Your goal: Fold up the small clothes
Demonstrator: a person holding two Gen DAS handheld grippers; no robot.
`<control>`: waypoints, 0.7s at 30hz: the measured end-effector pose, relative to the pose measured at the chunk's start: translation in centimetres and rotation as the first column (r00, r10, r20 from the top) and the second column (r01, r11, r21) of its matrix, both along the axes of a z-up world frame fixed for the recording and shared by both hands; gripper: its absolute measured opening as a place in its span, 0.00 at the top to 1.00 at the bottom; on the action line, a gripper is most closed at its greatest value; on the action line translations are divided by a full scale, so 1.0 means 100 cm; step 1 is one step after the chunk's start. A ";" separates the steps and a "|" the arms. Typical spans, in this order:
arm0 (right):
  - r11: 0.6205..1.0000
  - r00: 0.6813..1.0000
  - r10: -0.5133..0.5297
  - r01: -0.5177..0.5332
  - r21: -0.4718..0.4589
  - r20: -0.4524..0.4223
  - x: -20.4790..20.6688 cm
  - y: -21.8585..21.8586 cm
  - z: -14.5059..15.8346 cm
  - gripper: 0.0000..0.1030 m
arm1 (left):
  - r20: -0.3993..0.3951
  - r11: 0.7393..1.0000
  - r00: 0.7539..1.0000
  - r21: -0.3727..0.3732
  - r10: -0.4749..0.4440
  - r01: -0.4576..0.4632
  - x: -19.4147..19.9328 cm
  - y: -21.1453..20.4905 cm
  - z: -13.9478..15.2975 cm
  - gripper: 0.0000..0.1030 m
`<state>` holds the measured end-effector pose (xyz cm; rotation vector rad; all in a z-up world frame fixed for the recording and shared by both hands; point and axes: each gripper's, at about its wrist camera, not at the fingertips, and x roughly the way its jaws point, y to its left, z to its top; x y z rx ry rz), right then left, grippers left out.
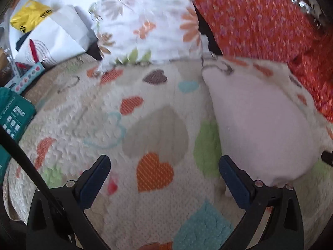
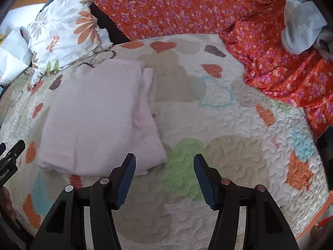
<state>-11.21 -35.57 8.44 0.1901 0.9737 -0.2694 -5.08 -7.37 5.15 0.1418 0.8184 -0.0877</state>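
A folded pale pink cloth (image 2: 97, 116) lies flat on the heart-patterned quilt (image 2: 229, 125), its layers stacked into a rough rectangle with a narrow strip of an under layer showing along its right edge. In the right wrist view the right gripper (image 2: 164, 179) hovers over a green patch of the quilt with its jaws apart and nothing between them; its left finger (image 2: 124, 179) sits just beside the cloth's near right corner, though whether it touches is hard to tell. The left gripper (image 1: 164, 179) is also spread wide and empty, above an orange heart on the quilt, with the cloth (image 1: 264, 125) just beside its right finger (image 1: 235, 183) (the picture here is blurred, so contact cannot be judged). Behind the cloth a floral pillow (image 2: 62, 33) leans at the quilt's far edge, and an orange flowered sheet (image 2: 187, 8) runs across the back and down the right side. A light blue towel (image 2: 301, 25) sits bunched on that sheet at the far right. In the left wrist view a yellow bag (image 1: 29, 15), white paper (image 1: 56, 35) and a teal box (image 1: 12, 112) lie off the quilt's left edge.
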 end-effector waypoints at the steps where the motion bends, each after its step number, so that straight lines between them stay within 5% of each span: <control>1: 1.000 1.000 -0.003 0.003 0.001 -0.002 -0.001 0.000 -0.001 0.39 | -0.010 1.000 1.000 0.006 -0.004 0.004 -0.001 -0.001 -0.003 0.00; 12: 0.998 0.998 0.037 -0.034 0.054 -0.050 0.001 0.012 -0.018 0.39 | -0.198 1.000 0.980 0.012 -0.011 0.014 0.008 -0.001 -0.043 0.00; 21: 0.996 0.995 0.081 -0.078 0.039 -0.067 0.003 0.025 -0.024 0.39 | -0.232 0.999 0.973 -0.029 0.005 -0.012 0.010 0.004 -0.049 0.00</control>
